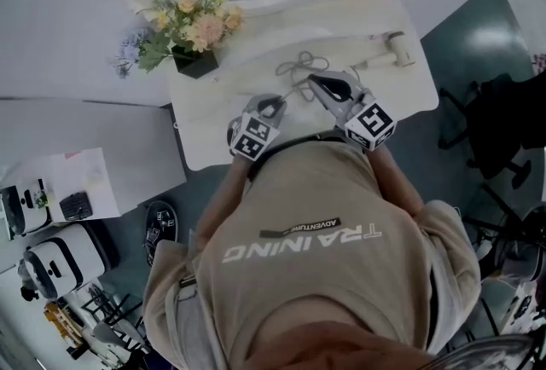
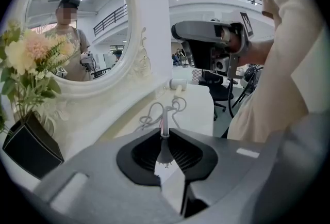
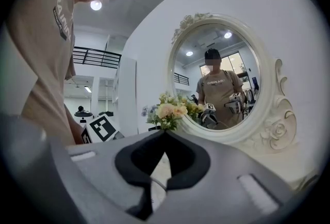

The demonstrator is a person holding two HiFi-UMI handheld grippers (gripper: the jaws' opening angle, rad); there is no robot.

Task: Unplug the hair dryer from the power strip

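Two grippers over the table (image 1: 205, 147): the left gripper (image 2: 165, 132) is clamped on what looks like the plug (image 2: 164, 155). Its cord (image 2: 154, 114) runs straight ahead along the jaws toward the hair dryer (image 1: 390, 49) at the far right end. The right gripper (image 3: 165, 134) is pinched closed on nothing; no power strip shows in any view.

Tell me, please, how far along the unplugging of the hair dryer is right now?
Done, it seems: the cord's plug end sits free of any socket; no power strip is in view. In hand: the left gripper pinches that plug end, the cord trailing to a loose coil near the hair dryer on the table. The right gripper looks shut and empty. Left: probably just setting the plug down.
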